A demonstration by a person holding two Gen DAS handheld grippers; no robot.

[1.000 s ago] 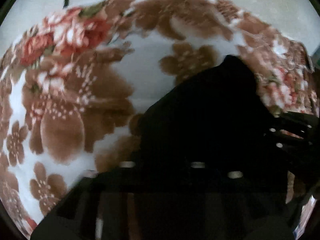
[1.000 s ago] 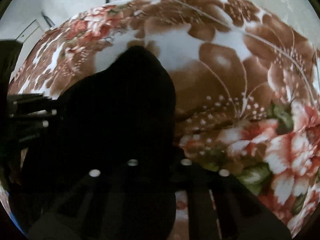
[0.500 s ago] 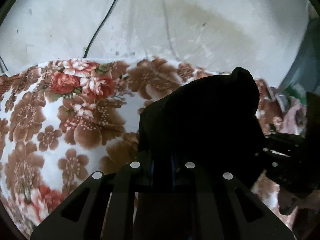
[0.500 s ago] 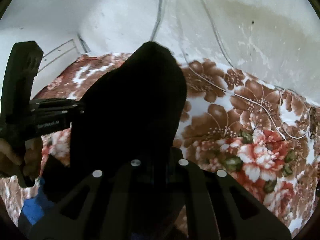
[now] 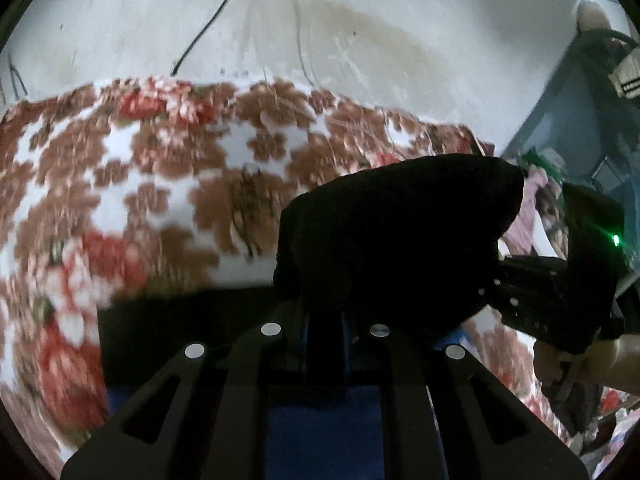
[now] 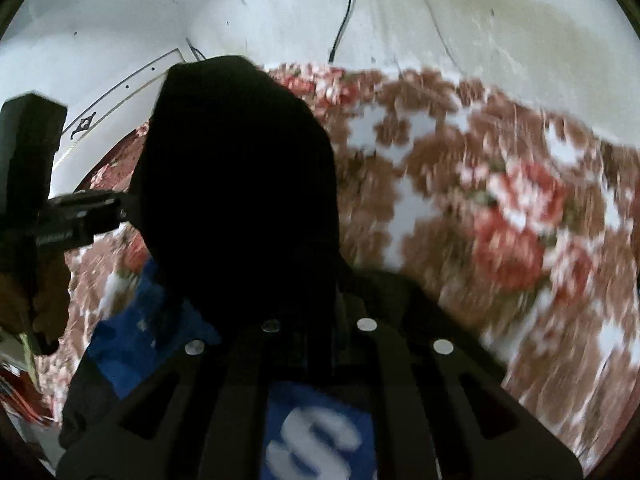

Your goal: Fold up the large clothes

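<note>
A black garment (image 5: pixel 400 232) with blue parts and a white letter (image 6: pixel 316 440) hangs bunched from both grippers above a bed. My left gripper (image 5: pixel 324 320) is shut on the garment's black cloth. My right gripper (image 6: pixel 316 320) is shut on the same garment (image 6: pixel 240 184). The right gripper also shows at the right of the left wrist view (image 5: pixel 532 296), and the left gripper at the left of the right wrist view (image 6: pixel 76 220). The cloth hides the fingertips.
A floral brown, red and white blanket (image 5: pixel 140 200) covers the bed below; it also shows in the right wrist view (image 6: pixel 500 220). A stained white wall (image 5: pixel 320 32) with a hanging black cable (image 5: pixel 208 28) stands behind. Clutter and a blue-grey frame (image 5: pixel 572 92) are at the right.
Both grippers have lifted the garment and tilted up and back. The wall has come into view, and blue parts of the garment with a white letter now show below.
</note>
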